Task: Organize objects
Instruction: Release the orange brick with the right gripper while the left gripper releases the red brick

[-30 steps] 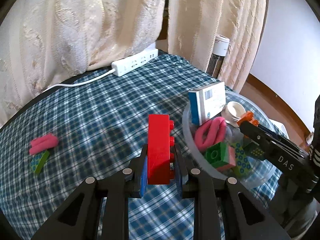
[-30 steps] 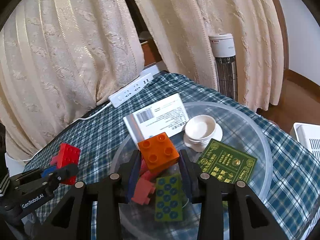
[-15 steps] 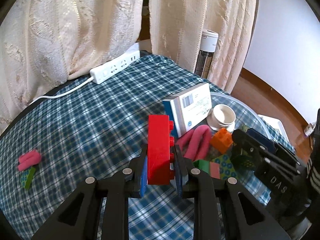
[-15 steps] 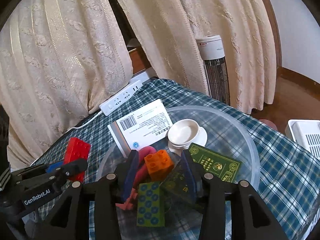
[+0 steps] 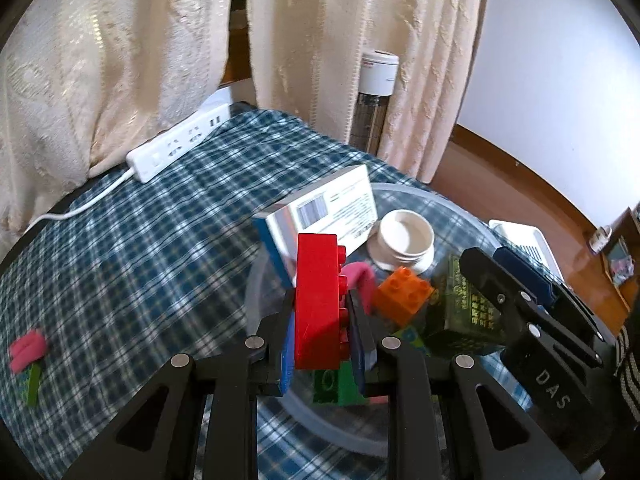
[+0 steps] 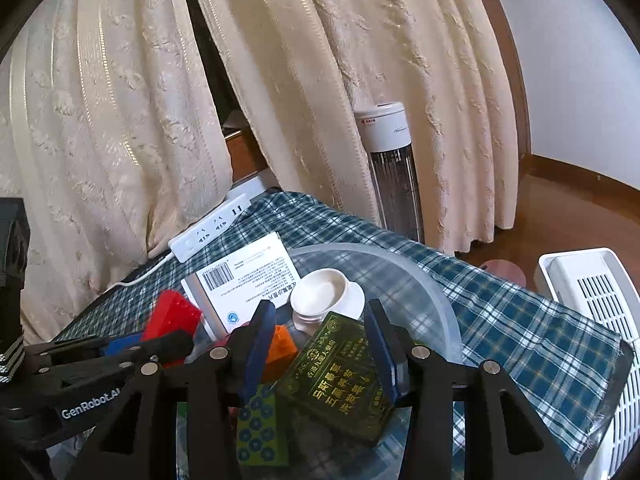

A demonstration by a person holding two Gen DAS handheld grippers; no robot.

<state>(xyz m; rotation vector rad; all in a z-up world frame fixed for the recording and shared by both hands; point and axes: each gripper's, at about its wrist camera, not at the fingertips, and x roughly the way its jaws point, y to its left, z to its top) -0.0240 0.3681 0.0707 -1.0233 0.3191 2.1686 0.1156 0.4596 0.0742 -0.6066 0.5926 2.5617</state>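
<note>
The red brick has been carried from over the checked cloth to above the clear bowl, clamped upright by the left gripper. The orange brick has been dropped into the bowl; the right gripper, jaws just widened, is seen released.

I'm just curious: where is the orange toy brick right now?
In the left wrist view the orange brick lies inside the clear bowl, right of the red brick, below the white cap.
</note>
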